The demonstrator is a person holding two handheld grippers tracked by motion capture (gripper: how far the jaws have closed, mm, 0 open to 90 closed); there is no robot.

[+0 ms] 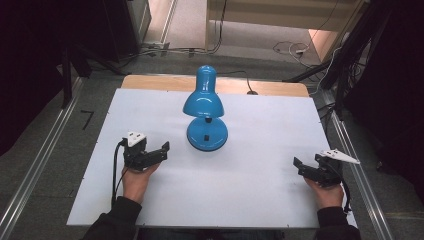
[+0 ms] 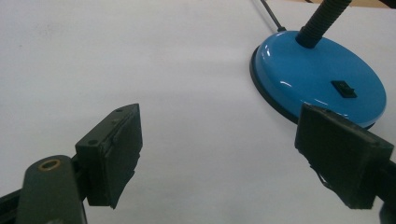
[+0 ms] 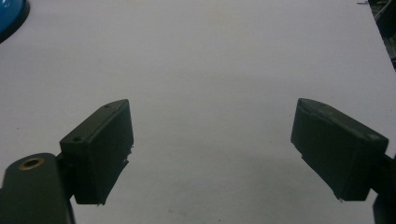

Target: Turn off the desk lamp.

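My left gripper (image 1: 159,153) and right gripper (image 1: 306,167) gape, empty; blue desk lamp (image 1: 205,111) stands far-centre on white table (image 1: 260,150); no writing readable.

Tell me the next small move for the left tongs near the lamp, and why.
Probably ease the left tongs forward and right toward the rocker switch on the blue lamp base. They are open, empty, and nearest it; the right tongs sit far off.

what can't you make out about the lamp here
- Bulb: in the high view the lamp's shade faces down and covers it.
- Switch position: too small in the left gripper view.
- Cord end: it runs off the table's far edge.
- Lamp base: cut by the right gripper view's corner.
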